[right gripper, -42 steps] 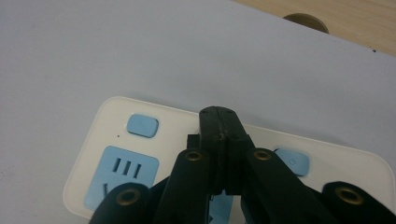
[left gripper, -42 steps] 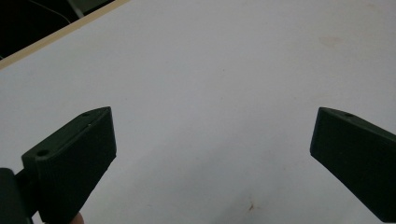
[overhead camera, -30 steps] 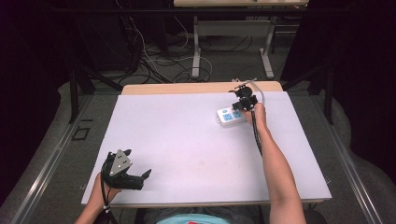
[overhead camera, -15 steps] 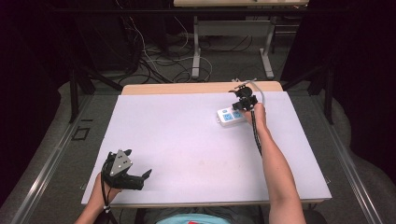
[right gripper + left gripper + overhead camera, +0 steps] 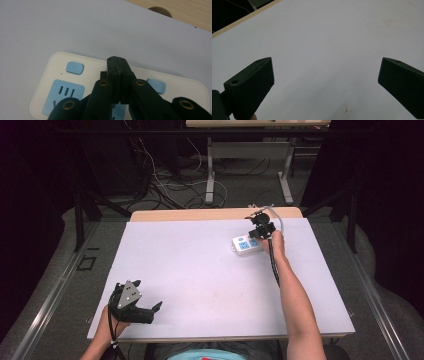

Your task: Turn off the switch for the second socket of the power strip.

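Observation:
A white power strip with blue sockets lies at the far right of the white table. My right gripper is over its right end, pointing down at it. In the right gripper view the jaws are pressed together, and the right gripper has its tips above the power strip, between two small blue buttons. I see nothing held between them. My left gripper rests near the front left edge, jaws wide apart. The left gripper has bare table between its jaws.
A strip of wooden tabletop shows behind the white sheet, with a round cable hole in it. A grey cord curves off the power strip's far end. Behind the table are metal table legs and loose cables on the floor.

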Motion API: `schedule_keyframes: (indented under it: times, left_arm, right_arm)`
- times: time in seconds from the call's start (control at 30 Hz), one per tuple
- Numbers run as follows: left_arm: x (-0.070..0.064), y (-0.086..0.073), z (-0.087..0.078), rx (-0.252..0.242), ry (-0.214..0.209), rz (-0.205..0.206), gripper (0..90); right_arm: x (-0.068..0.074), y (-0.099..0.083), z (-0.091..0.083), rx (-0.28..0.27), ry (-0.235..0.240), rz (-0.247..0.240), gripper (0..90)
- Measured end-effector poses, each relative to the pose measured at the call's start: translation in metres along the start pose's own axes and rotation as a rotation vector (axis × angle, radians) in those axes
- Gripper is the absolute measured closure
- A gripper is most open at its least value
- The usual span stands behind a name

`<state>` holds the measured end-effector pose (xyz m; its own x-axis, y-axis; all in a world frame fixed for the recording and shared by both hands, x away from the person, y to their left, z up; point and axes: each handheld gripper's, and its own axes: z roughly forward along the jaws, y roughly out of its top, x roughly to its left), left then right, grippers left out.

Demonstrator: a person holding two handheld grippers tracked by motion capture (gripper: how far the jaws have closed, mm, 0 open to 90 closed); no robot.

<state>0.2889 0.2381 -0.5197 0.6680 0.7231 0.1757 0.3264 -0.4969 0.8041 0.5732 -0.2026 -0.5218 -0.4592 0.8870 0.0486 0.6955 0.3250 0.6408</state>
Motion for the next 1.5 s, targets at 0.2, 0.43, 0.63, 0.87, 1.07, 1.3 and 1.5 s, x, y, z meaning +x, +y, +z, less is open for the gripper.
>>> schedule_keyframes:
  times: [0.2,0.43,0.63,0.87,1.07,1.3,1.5]
  left_arm:
    - [0.0001,-0.0001,0.0002,0.000,0.000,0.000,0.1]
    - [0.0000,0.0000,0.0005,0.000,0.002,0.002,0.1]
    - [0.0000,0.0000,0.0016,0.001,0.000,0.002,0.2]
    - [-0.0001,0.0001,0.0023,0.001,0.000,0.002,0.1]
    - [0.0003,0.0005,0.0022,0.004,0.005,0.012,0.2]
    - [-0.0002,0.0001,0.0022,0.001,-0.001,0.002,0.2]
    - [-0.0002,0.0002,0.0022,0.001,-0.001,0.002,0.2]
  right_arm:
    - [0.0010,-0.0017,0.0005,-0.005,-0.006,-0.007,90.0]
    - [-0.0004,-0.0034,0.0001,-0.016,-0.006,0.000,90.0]
    - [-0.0018,-0.0038,-0.0005,-0.005,0.009,0.007,90.0]
    - [0.0008,-0.0043,0.0018,-0.037,-0.052,-0.023,90.0]
    - [-0.0008,-0.0049,0.0006,-0.031,-0.040,-0.010,90.0]
    - [-0.0014,-0.0049,0.0004,-0.028,-0.040,-0.017,90.0]
    - [-0.0014,-0.0050,0.0005,-0.030,-0.037,-0.011,90.0]
